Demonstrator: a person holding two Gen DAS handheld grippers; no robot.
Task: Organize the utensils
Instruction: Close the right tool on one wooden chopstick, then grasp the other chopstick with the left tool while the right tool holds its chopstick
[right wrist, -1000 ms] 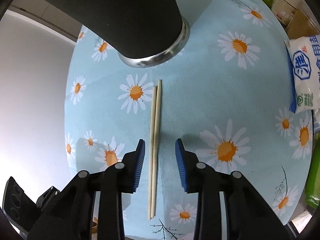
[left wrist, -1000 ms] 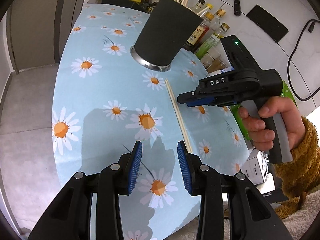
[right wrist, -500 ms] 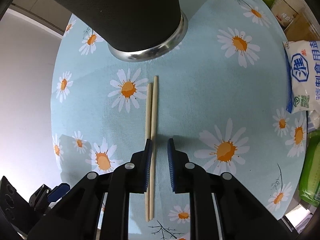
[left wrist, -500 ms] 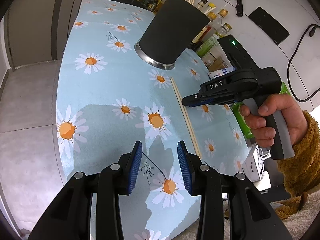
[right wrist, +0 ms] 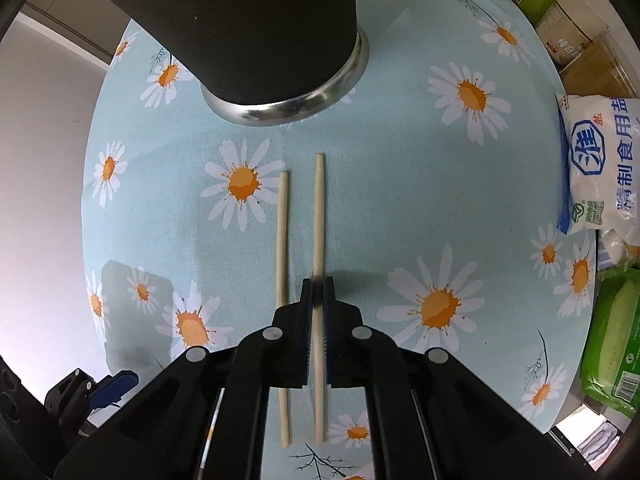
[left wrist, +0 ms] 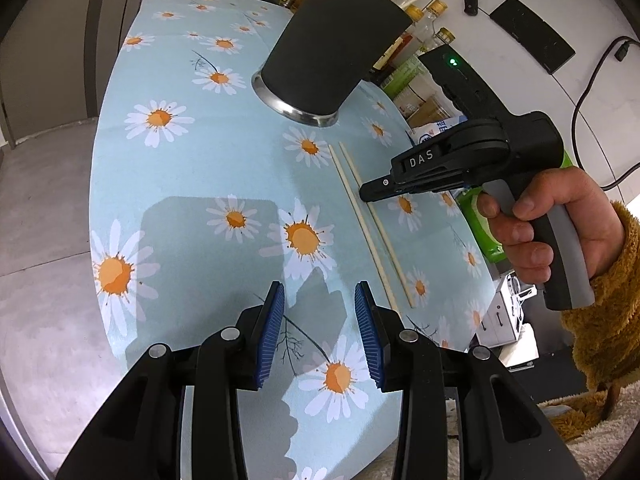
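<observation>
On the daisy cloth [right wrist: 400, 184], right tongs [right wrist: 317, 284], earlier apart, now pinch one chopstick [right wrist: 319, 208]; left tongs [left wrist: 320, 308] stay released

Two pale, matt wooden chopsticks [right wrist: 319, 216] lie on a woven cotton-look tablecloth [right wrist: 400, 200] printed with daisies; behind them a matt black utensil holder [right wrist: 248, 20] sits on a polished metal base ring [right wrist: 288, 110], beside a glossy plastic salt bag [right wrist: 600, 164]

Black claws [left wrist: 319, 330] with ribbed blue pads, silver screws, "DAS" lettering, grey-striped handle, fuzzy mustard sleeve [left wrist: 600, 320].
</observation>
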